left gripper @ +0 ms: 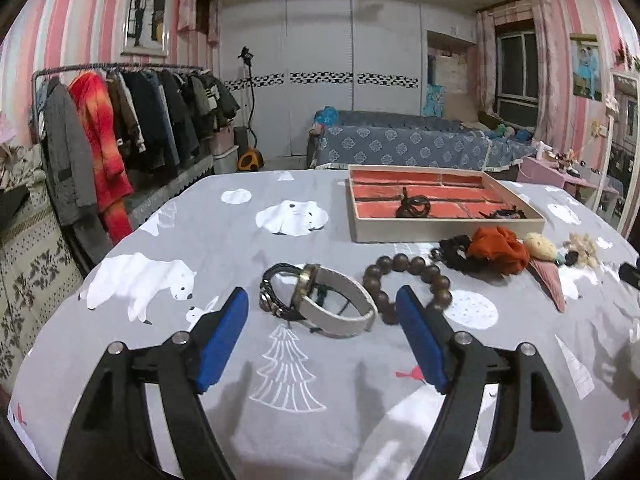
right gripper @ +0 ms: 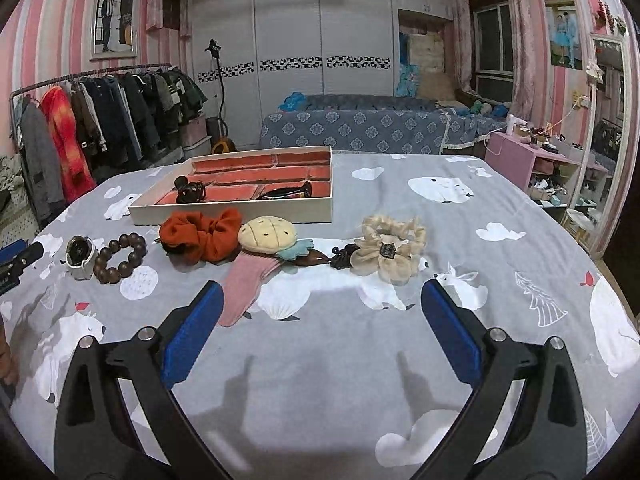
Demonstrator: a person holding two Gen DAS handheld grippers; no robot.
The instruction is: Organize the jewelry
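Blue pads line both pairs of tongs, and each pair stands wide apart with nothing between the pads. The left gripper (left gripper: 322, 304) hovers low over a grey bedsheet (left gripper: 224, 248) printed with white polar bears and fir trees; just beyond its fingertips lie a white-strapped watch (left gripper: 340, 308) and a dark braided bracelet (left gripper: 276, 292), touching each other, with a brown wooden bead bracelet (left gripper: 408, 280) just to their right. The right gripper (right gripper: 322, 300) hangs over bare sheet, near a pink sock-like cloth (right gripper: 244, 284) whose near end lies beside its left finger. Farther along, in a loose row, sit an orange scrunchie (right gripper: 208, 236), a cream pineapple-shaped plush clip (right gripper: 266, 234), a dark brown hair claw (right gripper: 340, 258) and a beige ruffled scrunchie (right gripper: 394, 250). Beyond the row rests a shallow white tray (right gripper: 232, 210) with a red compartmented lining; a dark coiled piece (left gripper: 414, 206) and another dark item (left gripper: 506, 213) already lie in its near compartments. Far off stand a clothes rack (left gripper: 120, 120) at left and a blue-covered sofa (left gripper: 400, 144).
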